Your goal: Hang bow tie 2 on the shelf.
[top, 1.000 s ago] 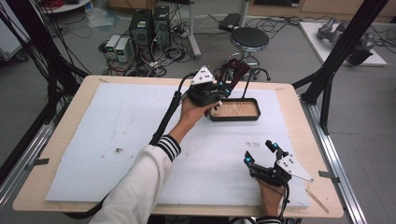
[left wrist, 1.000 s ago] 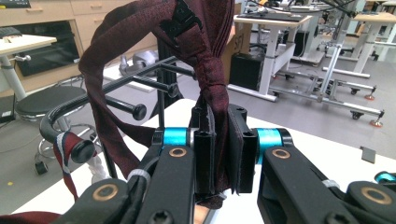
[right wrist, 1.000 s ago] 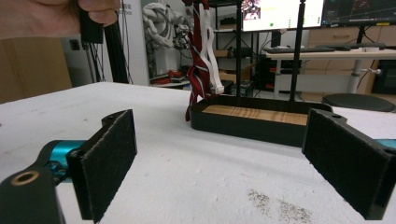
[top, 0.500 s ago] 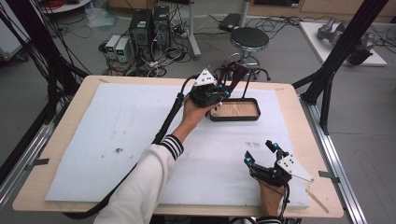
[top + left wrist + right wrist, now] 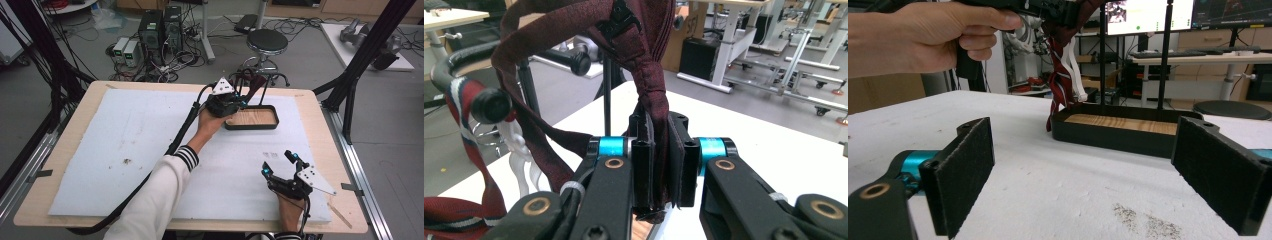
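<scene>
A black rack with a wooden base tray (image 5: 251, 118) stands at the far middle of the white mat. Dark red ties (image 5: 255, 82) hang from its rails. My left gripper (image 5: 242, 99) reaches over the tray's left end, and in the left gripper view my left gripper (image 5: 663, 165) is shut on a dark red tie (image 5: 651, 75) that runs up to the rail. A striped tie (image 5: 464, 115) hangs at the left. My right gripper (image 5: 278, 163) rests near the front right, open. In the right gripper view my right gripper (image 5: 1088, 175) is empty and faces the tray (image 5: 1118, 131).
The white foam mat (image 5: 150, 135) covers most of the wooden table (image 5: 310, 105). A round stool (image 5: 267, 41) stands just behind the far edge, and black frame posts (image 5: 357, 65) rise at the right. The left gripper's cable (image 5: 170, 150) trails across the mat.
My left gripper has sunk slightly toward the tray with the tie still in its jaws. The right gripper has stayed where it was.
</scene>
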Demonstrator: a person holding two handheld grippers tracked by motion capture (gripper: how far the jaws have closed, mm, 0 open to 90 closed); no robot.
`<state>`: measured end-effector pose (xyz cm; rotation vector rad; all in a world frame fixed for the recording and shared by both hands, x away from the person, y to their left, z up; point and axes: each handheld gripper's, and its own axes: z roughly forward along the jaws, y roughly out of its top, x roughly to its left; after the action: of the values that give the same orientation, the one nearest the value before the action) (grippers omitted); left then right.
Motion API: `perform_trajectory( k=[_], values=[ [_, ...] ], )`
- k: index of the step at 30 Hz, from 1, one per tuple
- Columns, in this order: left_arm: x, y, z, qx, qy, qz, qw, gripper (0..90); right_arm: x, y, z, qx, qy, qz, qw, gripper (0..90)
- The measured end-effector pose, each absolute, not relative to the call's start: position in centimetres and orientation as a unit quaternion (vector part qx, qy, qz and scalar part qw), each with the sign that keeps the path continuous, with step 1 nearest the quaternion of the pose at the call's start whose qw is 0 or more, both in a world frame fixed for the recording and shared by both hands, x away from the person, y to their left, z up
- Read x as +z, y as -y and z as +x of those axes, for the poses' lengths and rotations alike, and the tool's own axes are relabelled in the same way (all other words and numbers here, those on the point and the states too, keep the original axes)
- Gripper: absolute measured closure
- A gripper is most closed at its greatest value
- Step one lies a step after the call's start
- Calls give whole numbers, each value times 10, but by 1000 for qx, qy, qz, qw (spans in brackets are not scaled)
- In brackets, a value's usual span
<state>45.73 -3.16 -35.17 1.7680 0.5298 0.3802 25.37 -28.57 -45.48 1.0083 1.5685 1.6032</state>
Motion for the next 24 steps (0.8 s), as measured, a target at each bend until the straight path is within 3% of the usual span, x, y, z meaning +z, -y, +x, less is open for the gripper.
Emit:
perform_trajectory(
  k=[24],
  values=[
    [-350, 33, 465, 167, -246, 757, 582, 819, -455, 286, 254, 615, -600, 386, 335, 93]
  ],
)
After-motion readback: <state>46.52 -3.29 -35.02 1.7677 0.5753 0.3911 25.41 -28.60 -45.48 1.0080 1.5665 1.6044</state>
